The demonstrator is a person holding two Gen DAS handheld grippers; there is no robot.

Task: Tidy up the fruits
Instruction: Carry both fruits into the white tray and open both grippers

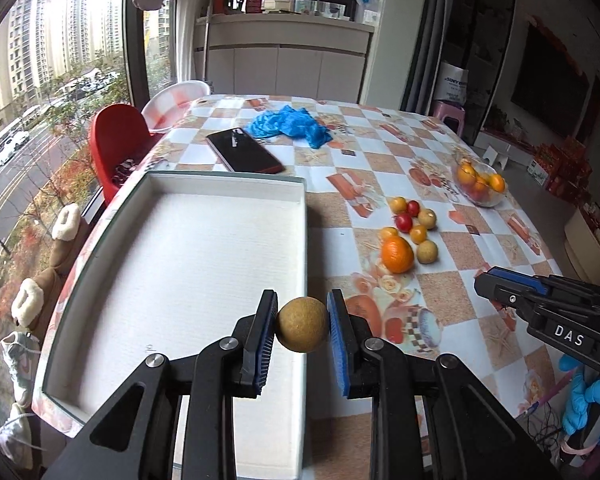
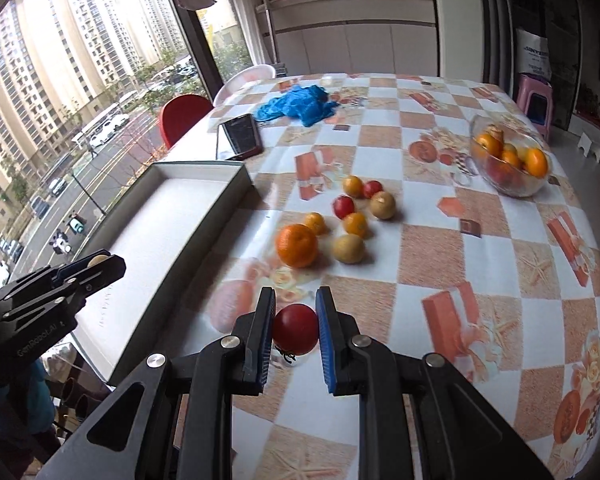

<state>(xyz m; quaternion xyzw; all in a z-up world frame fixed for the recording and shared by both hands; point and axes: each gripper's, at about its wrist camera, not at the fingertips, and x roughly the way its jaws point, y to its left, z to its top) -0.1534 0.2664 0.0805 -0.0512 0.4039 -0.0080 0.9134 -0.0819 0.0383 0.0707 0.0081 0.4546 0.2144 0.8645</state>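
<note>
Over the glossy checked tablecloth [image 2: 432, 248], left tongs [image 1: 302, 330] clasp a rough, perhaps corky ball [image 1: 302, 327], right tongs [image 2: 296, 330] a smooth red fruit [image 2: 295, 329].

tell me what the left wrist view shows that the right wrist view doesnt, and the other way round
Only the left wrist view shows the fuzzy-cuffed boots and sneakers on the floor by the window, and a blue-gloved hand under the right gripper.

Only the right wrist view shows the red fruit clamped in the right gripper.

Both show the white tray, the loose fruit pile, the glass bowl, the phone, the blue gloves, and the left gripper shut on a tan fruit.
</note>
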